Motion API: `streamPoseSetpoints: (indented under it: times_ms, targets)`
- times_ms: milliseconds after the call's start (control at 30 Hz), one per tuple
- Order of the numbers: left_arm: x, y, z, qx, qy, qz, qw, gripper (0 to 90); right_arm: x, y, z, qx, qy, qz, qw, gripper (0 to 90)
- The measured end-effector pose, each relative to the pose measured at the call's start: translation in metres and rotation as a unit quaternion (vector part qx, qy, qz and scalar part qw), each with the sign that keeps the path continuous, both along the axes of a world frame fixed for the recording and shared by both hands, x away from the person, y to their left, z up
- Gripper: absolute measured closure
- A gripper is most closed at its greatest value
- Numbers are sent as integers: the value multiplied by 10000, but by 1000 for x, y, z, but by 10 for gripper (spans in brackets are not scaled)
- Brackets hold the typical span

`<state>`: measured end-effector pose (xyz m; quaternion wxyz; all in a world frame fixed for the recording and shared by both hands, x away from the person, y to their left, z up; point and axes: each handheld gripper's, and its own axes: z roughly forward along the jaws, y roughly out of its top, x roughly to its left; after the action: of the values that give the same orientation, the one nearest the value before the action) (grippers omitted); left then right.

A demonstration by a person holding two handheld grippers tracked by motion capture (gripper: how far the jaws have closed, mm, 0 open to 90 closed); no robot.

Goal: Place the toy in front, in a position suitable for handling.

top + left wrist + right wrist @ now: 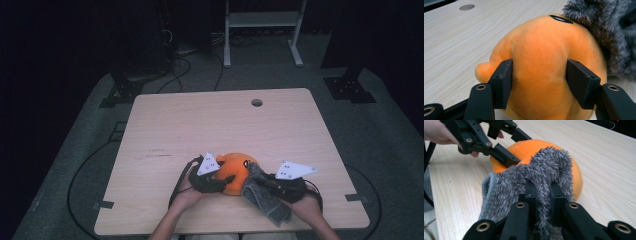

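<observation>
The left gripper [539,82] has its jaws set wide on either side of the orange plush toy [544,62], both pads pressed against its soft body so that it is held between them. The right gripper [543,195] has its jaws drawn narrow, pinching a fold of the grey fuzzy cloth [541,170] between them.

In the high view both tools sit near the person's edge of the wooden table [200,125], the left gripper [212,176] on one side of the toy [235,170] and the right gripper [272,182] on the other, with the toy between them.

The toy rests on the table just ahead of the left gripper's jaws; a small nub sticks out at its side, beyond the left-hand pad in that gripper's view. The cloth [262,197] is draped from the right gripper's jaws up against the toy, touching its orange surface, and its loose end trails back beneath that gripper toward the table edge.

Far beyond both grippers a small round hole [256,102] sits in the tabletop.
</observation>
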<state>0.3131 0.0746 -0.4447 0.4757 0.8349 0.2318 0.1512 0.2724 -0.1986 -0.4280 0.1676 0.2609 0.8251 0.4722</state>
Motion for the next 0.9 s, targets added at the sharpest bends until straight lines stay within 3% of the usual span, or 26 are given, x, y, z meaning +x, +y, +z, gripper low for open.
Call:
streamPoseSetpoints:
  times_ms: [533, 667, 733, 800, 900]
  targets:
    - [1, 0, 0, -1, 1, 8, 10000, 397, 12, -17, -8, -191, 172, -436, 9987, 799]
    - [2, -1, -1, -10, 11, 44, 10000, 396, 3, -7, 0, 60, 57, -107, 9999, 799]
    - [1, -1, -1, 8, 0, 49, 10000, 395, -2, 2, 2, 5, -54, 84, 9999, 799]
    - [1, -1, 0, 10, -23, -21, 10000, 392, -3, 8, 0, -125, -83, 85, 9999, 799]
    - [3, 6, 10, -249, 118, -203, 9994, 271, 1, 7, -4, -99, 8, 43, 9999, 799]
